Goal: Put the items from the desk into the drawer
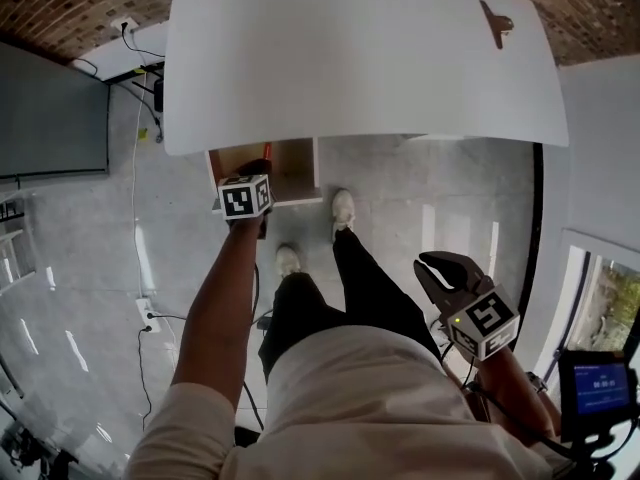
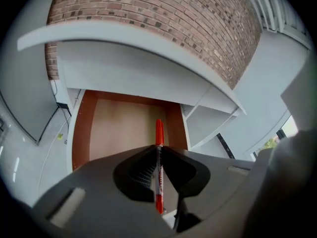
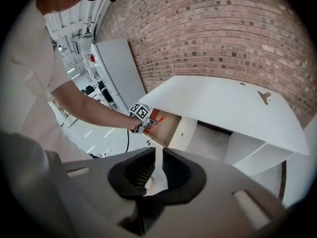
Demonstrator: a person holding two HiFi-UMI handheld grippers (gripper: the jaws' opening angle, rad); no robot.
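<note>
1. The left hand-held gripper (image 2: 158,150) is clamped on a red marker (image 2: 159,130). The marker is pinched lengthwise between the jaws, and one end sticks out ahead of them.
2. Just ahead of and below those jaws lies the open drawer (image 2: 79,133). The marker is held over it and has not yet been let go. The part of the wooden drawer bottom that can be seen is bare.
3. The right hand-held gripper (image 3: 158,157) is held low, well apart from the drawer. Its jaws are parted by a narrow gap, and nothing is between them.
4. Above the left hand-held gripper spreads the white worktop (image 1: 350,68), where a small brown item (image 1: 495,23) lies near the far edge.
5. The task is judged to be partly done: the marker must be released, and the brown item must then be fetched.
</note>
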